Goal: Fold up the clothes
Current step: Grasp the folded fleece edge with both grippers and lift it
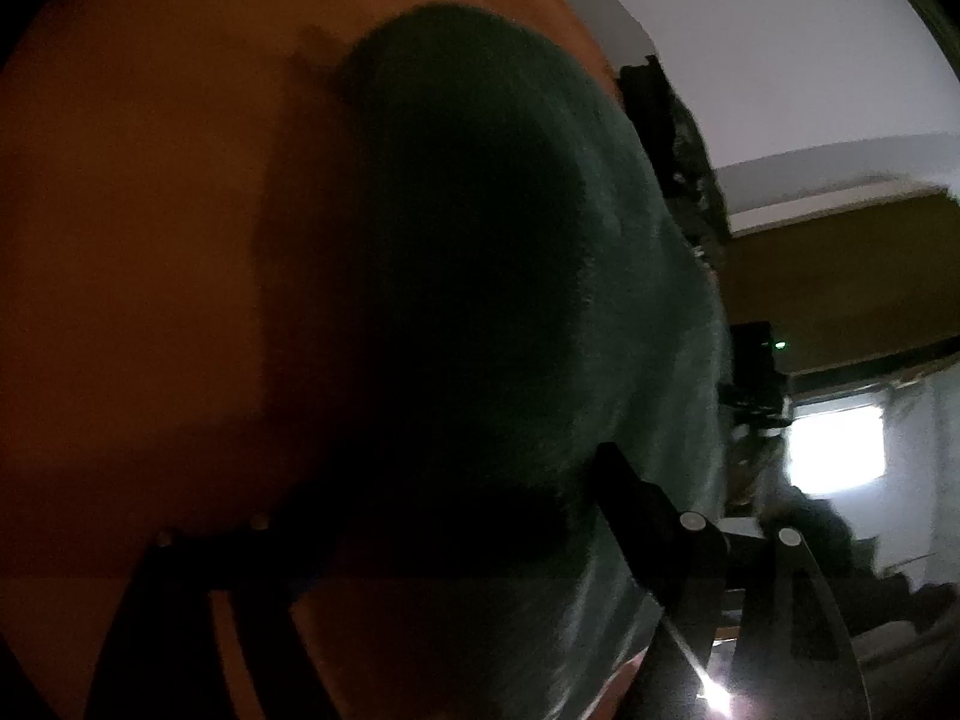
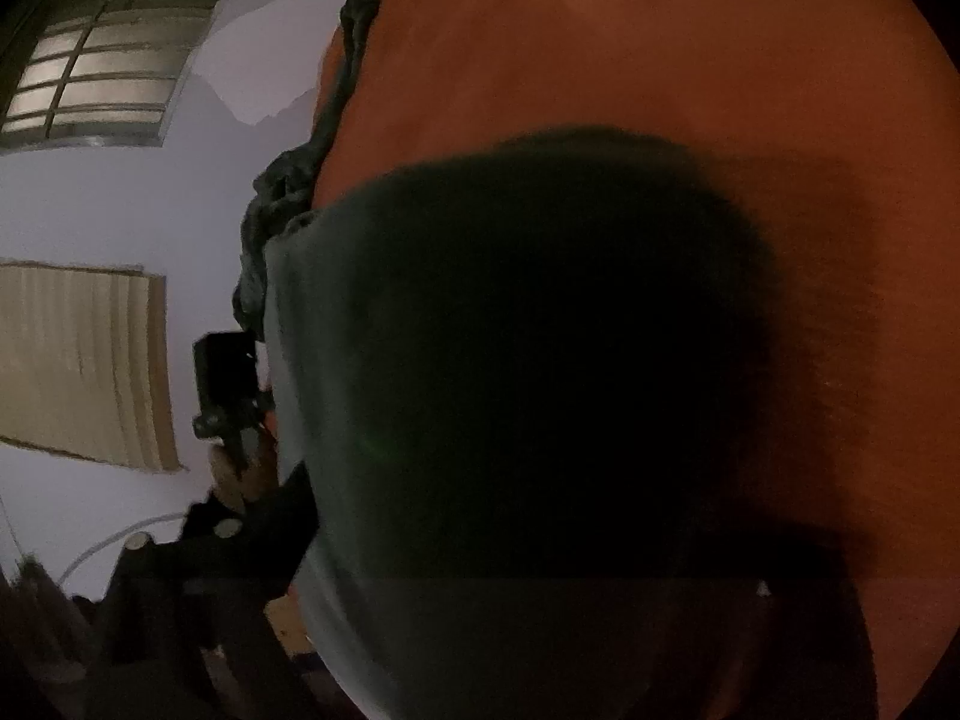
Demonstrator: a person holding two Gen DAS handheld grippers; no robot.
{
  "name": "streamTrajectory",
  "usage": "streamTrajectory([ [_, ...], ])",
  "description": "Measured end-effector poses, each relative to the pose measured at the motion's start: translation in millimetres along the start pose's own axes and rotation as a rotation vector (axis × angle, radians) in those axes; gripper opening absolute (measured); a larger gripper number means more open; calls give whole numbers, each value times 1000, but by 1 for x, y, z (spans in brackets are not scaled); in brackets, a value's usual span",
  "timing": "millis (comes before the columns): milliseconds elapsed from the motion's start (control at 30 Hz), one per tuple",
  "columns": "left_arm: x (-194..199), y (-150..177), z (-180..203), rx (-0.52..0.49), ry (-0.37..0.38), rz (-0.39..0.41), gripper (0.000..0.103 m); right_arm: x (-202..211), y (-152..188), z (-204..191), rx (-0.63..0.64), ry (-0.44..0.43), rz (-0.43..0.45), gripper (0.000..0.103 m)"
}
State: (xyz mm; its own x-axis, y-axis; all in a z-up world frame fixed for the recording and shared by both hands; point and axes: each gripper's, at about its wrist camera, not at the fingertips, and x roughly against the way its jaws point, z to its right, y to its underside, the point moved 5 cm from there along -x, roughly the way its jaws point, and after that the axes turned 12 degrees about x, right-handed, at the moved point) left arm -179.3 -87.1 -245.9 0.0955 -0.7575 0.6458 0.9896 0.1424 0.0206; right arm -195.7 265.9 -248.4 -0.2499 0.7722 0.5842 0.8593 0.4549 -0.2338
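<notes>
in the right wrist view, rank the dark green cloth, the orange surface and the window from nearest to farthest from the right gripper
1. dark green cloth: right at the right gripper, filling the middle.
2. orange surface: just behind the cloth, up and to the right.
3. window: far off in the wall, upper left.

**Around the orange surface**

An orange surface is filling the nine o'clock half of the left view and the one o'clock part of the right view. A white wall is showing at one o'clock in the left view, a bright window glowing at four. In the right view, a barred window is sitting at ten o'clock, a beige curtain hanging at nine.
</notes>
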Motion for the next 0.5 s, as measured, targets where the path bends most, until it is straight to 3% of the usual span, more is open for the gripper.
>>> streamTrajectory([
  [100, -10, 7, 9, -35, 28, -22, 72, -9, -2, -9, 30, 25, -26, 100],
  [133, -11, 11, 13, -68, 12, -15, 54, -10, -2, -10, 46, 51, -45, 97],
  [233, -6, 19, 25, -121, -9, 23, 39, -7, 0, -13, 35, 80, -57, 65],
  [300, 0, 20, 31, -119, 2, 39, 38, -1, 2, -18, 15, 82, -37, 55],
  [500, 16, 20, 32, -60, 36, 42, 34, 13, 8, -42, 23, 73, 25, 44],
])
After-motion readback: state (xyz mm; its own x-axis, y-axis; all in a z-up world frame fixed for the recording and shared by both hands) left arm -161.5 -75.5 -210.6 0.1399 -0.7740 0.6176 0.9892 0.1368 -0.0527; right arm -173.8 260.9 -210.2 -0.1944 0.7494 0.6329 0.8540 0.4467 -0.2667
